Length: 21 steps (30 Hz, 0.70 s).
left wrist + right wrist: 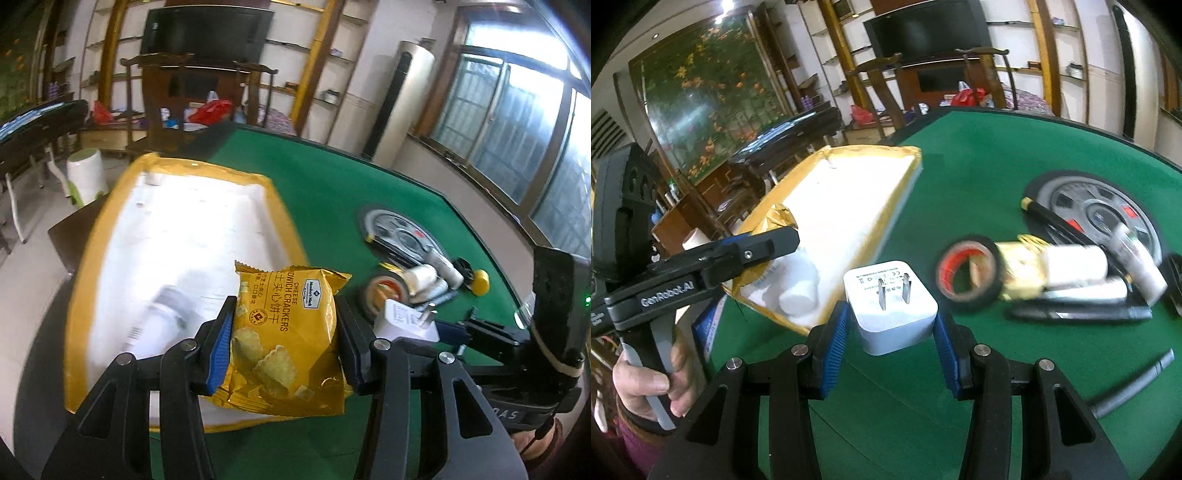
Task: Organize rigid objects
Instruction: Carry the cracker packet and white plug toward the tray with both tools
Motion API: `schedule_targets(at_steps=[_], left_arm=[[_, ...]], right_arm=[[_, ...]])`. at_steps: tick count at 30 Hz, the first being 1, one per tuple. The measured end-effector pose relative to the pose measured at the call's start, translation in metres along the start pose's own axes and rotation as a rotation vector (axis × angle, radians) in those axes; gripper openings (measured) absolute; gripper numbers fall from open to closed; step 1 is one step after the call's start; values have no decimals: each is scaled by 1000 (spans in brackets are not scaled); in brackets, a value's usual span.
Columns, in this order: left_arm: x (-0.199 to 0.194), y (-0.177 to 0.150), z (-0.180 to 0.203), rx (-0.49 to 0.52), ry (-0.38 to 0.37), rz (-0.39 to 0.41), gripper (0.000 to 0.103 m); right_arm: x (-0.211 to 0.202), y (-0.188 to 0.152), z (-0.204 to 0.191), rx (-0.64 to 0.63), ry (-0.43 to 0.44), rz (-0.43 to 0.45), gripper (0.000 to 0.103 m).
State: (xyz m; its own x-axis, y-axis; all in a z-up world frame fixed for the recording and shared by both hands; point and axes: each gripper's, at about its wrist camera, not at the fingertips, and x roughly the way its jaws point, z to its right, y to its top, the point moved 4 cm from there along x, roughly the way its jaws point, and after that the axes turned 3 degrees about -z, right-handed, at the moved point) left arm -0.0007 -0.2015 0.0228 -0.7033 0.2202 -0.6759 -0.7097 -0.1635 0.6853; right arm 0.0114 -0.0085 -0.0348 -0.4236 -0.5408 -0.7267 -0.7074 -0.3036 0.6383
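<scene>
A living room with shelves and a dark television lies behind the green felt table I work over. My left gripper pinches a yellow cracker packet by its flanks, hanging above the near edge of the white tray with the yellow rim. The packet looks light, crinkly and slippery, its crackers fragile, so I would squeeze gently at the middle. My right gripper clamps a white plug adapter, prongs up, over the felt just right of the tray; it looks stiff and smooth, best held on flat sides. Beyond, to the right, lie a tape roll and small bottles.
</scene>
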Motion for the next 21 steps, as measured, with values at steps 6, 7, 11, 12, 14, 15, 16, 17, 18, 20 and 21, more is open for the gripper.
schedule_targets(at_steps=[6,7,11,12,14,15,16,17,18,20,21], left_arm=[[4,18,-30,-10,9,-31,48],[4,22,-35,-11,9,-38,48],[9,39,-41,32,52,-68,48],[14,44,-42,47,65,-81,48],[24,50,-44,58,72,-109,48],[31,55,-45,62,73,-125,48],[36,57,-46,63,79,-134,48],[41,59,-47,68,86,-145,48],[47,62,-46,79,91,-154,48],[54,68,-49,79,100,-164,48],[58,71,-49,79,106,-175,48]], right_arm=[[21,33,-16,-2,33,-33,41],[25,43,-18,2,41,-38,41],[37,74,-25,-6,38,-40,41],[40,81,-25,-5,37,-41,41],[52,98,-26,8,34,-45,41],[57,103,-26,13,36,-47,41],[65,110,-25,19,32,-50,41],[72,115,-24,24,26,-54,41],[79,121,-22,30,21,-61,41],[93,129,-14,62,19,-68,41],[97,131,-11,76,23,-71,41]])
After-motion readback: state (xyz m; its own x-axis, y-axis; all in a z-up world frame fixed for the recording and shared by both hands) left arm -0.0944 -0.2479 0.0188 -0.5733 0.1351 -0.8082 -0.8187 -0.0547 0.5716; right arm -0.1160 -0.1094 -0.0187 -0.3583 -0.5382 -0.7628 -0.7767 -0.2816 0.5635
